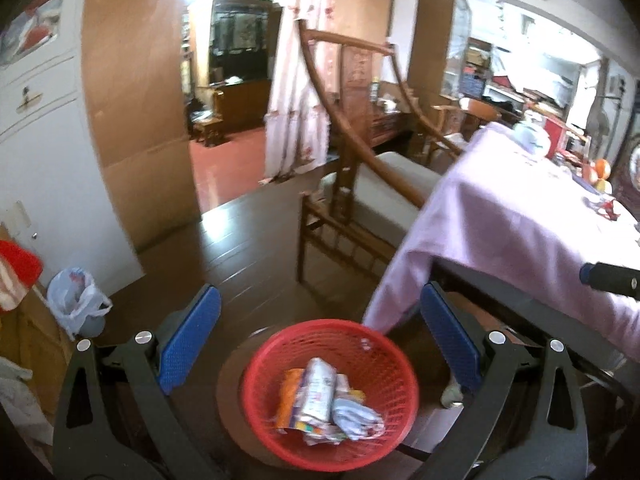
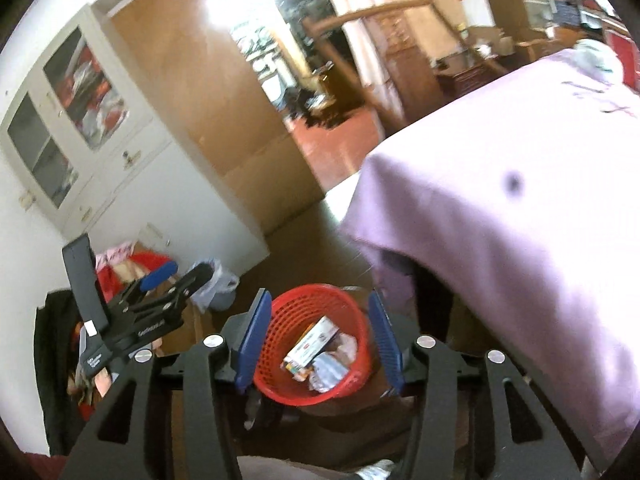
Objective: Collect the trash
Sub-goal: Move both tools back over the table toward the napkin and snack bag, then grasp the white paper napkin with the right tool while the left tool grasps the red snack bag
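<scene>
A red mesh basket [image 1: 376, 344] stands on a round dark stool on the floor, and it also shows in the right wrist view [image 2: 280, 332]. It holds crumpled trash [image 1: 324, 396]: wrappers, a small carton [image 2: 310, 342] and pale paper. My left gripper [image 1: 320, 344] is open and empty above the basket, its blue pads wide apart. My right gripper [image 2: 318, 338] is open and empty too, with the basket seen between its pads. The left gripper also shows at the left of the right wrist view [image 2: 160, 284].
A table with a lilac cloth [image 1: 520, 216] stands close on the right, also in the right wrist view [image 2: 500, 200]. A wooden chair [image 1: 360, 184] stands beyond the basket. A plastic bag [image 1: 76, 300] and clutter lie by the white cabinet [image 2: 80, 128] on the left.
</scene>
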